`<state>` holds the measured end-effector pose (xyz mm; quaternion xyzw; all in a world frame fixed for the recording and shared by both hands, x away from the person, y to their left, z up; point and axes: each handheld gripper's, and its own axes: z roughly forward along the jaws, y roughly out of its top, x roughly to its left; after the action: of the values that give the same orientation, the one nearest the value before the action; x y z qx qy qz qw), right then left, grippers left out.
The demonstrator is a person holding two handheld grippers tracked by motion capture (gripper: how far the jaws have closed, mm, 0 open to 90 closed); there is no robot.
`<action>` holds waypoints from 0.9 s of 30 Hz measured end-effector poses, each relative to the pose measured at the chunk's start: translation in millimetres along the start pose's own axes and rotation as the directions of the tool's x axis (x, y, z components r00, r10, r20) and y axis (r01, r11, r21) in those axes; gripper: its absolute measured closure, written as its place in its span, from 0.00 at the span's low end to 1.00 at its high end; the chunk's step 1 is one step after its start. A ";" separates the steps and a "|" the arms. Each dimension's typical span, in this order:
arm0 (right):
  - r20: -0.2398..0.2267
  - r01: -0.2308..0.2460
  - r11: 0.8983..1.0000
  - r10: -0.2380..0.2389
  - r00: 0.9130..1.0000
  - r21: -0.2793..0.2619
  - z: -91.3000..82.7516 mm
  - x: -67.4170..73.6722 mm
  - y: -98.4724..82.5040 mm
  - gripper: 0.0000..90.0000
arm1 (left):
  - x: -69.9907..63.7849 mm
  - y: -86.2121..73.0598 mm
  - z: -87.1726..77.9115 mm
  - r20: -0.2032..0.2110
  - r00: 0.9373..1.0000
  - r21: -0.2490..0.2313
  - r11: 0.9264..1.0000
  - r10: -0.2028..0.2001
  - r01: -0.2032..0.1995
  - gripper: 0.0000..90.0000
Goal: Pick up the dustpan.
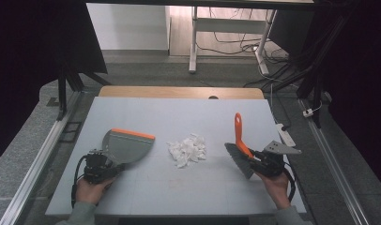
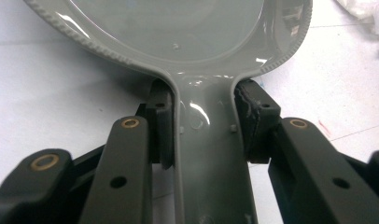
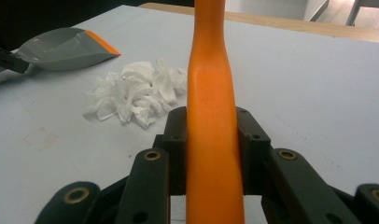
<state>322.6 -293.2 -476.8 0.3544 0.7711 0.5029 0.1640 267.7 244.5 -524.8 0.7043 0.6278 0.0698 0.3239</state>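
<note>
The left claw (image 1: 114, 165) is clamped on the grey handle of the dustpan (image 1: 127, 145); in the left gripper view its black pads (image 2: 162, 123) press on both sides of the narrow handle just below where the pan (image 2: 178, 28) widens. The right claw (image 1: 252, 157) is closed just as firmly on the orange handle of the brush (image 1: 239, 140); in the right gripper view the orange handle (image 3: 213, 116) runs straight up between its pads (image 3: 250, 140). The dustpan sits at about 9 o'clock on the pale counter (image 1: 179, 117), its orange lip turned toward 1 o'clock and its handle reaching back toward 7 o'clock into the left claw. The brush stands at about 3 o'clock, its handle tip pointing to 12 o'clock and its grey bristles slanting down toward 5 o'clock, near the counter. Between the two tools, near the centre of the counter, lies a small heap of white paper scraps (image 1: 188, 149), apart from both the pan's lip and the bristles. In the right gripper view the scraps (image 3: 136, 95) lie at 10 o'clock from the handle, with the dustpan (image 3: 66, 46) beyond them. A wooden edge (image 1: 179, 92) borders the counter at 12 o'clock.
</note>
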 end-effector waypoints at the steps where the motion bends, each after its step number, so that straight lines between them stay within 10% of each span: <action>1: 0.000 0.000 1.000 0.000 1.000 -0.001 0.0 0.2 0.1 0.78 | 0.1 -0.1 -0.5 0.007 1.000 -0.006 1.000 0.008 -0.008 0.68; 27: 0.005 0.007 1.000 -0.007 1.000 -0.001 2.0 1.0 0.7 0.78 | 24.8 3.9 -14.9 0.083 0.993 -0.127 0.989 0.087 -0.076 0.68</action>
<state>323.4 -291.1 -477.0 0.3530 0.7715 0.5019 0.1679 268.4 273.0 -518.7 0.7104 0.5781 0.0906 0.3911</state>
